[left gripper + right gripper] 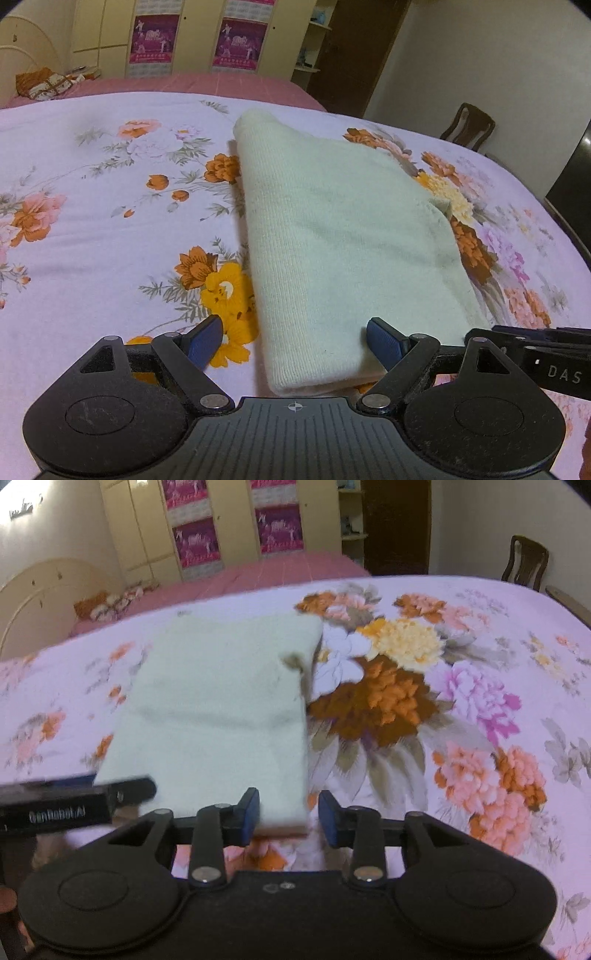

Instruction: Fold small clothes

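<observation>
A cream knitted garment (332, 229) lies folded into a long rectangle on the floral bedsheet (92, 206). My left gripper (295, 341) is open, its blue pads either side of the garment's near left corner. In the right wrist view the garment (214, 709) lies ahead and left. My right gripper (289, 818) is open around the garment's near right corner. Each gripper shows at the edge of the other's view: the right one (532, 350) and the left one (74, 801).
A pink bed (207, 83) with a pillow (44, 85) lies beyond the sheet. Cream wardrobes with posters (151, 40) stand at the back. A dark door (354, 55) and a wooden chair (469, 125) are at the right.
</observation>
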`<move>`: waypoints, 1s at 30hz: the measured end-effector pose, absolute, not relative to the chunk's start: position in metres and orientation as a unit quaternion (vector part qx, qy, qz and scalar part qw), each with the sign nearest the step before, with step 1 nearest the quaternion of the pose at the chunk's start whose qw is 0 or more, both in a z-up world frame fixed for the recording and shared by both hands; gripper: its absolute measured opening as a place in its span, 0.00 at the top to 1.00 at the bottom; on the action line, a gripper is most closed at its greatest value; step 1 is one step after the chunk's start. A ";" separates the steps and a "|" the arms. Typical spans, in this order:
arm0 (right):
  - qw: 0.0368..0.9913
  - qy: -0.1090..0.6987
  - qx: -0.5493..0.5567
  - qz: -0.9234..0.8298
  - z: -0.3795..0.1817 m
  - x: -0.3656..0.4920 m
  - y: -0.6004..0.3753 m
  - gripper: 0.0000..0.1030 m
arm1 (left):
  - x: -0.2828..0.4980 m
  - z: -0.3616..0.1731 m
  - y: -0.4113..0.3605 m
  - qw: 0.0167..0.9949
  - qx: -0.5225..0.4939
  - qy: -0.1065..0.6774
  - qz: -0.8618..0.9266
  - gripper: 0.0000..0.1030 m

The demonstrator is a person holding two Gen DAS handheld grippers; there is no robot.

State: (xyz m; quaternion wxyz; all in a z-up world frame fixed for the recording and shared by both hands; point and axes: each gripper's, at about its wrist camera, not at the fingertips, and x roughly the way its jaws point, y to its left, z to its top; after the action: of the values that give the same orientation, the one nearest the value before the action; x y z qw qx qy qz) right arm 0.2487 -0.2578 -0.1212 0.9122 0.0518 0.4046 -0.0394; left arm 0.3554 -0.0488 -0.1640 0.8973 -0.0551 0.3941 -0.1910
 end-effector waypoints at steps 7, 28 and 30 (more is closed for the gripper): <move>0.916 0.391 0.072 -0.047 -0.104 0.241 -0.259 0.59 | 0.357 -0.162 -0.053 0.896 -0.040 0.400 -0.188 0.18; 0.901 0.427 0.076 0.022 -0.132 0.303 -0.282 0.52 | 0.406 -0.155 -0.080 0.891 -0.031 0.441 -0.101 0.00; 0.905 0.417 0.082 0.032 -0.126 0.302 -0.286 0.46 | 0.408 -0.153 -0.080 0.890 -0.036 0.443 -0.102 0.00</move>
State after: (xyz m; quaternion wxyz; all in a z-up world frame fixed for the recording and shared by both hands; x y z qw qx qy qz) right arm 0.3024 -0.2862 -0.1256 0.9047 0.0815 0.4169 0.0317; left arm 0.4075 -0.0799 -0.1529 0.8899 -0.0359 0.4431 -0.1021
